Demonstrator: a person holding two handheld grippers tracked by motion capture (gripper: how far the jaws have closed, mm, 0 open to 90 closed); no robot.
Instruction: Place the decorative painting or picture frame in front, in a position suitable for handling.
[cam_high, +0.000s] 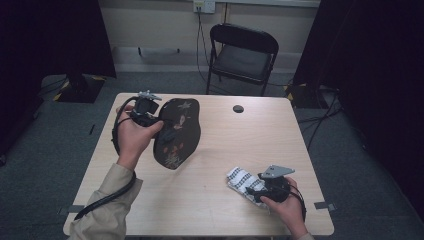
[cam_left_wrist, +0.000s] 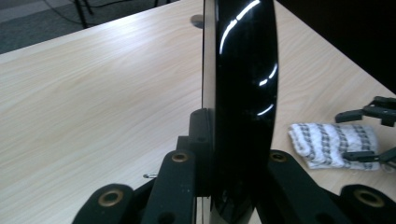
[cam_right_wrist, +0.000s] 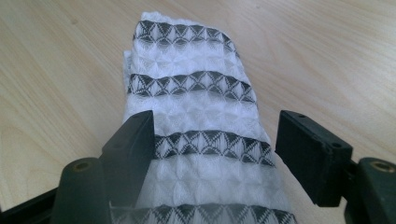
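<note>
A dark oval plate (cam_high: 177, 132) with a faint star and flower pattern is lifted off the wooden table (cam_high: 240, 145) and tilted on edge at the left middle. My left gripper (cam_high: 156, 119) is shut on its rim. In the left gripper view the glossy black plate (cam_left_wrist: 243, 93) stands edge-on between the jaws of the left gripper (cam_left_wrist: 229, 144). A folded white cloth (cam_high: 242, 181) with black patterned stripes lies near the front right. My right gripper (cam_high: 257, 192) rests over it, open. In the right gripper view the cloth (cam_right_wrist: 196, 116) lies between the jaws of the right gripper (cam_right_wrist: 217, 140); one touches it, the other stands apart.
A small black round cap (cam_high: 238, 108) sits in the table top near the far edge. A black folding chair (cam_high: 242, 52) stands behind the table. Dark curtains hang at both sides. The left gripper view also shows the cloth (cam_left_wrist: 331, 142) and the right gripper (cam_left_wrist: 373, 135).
</note>
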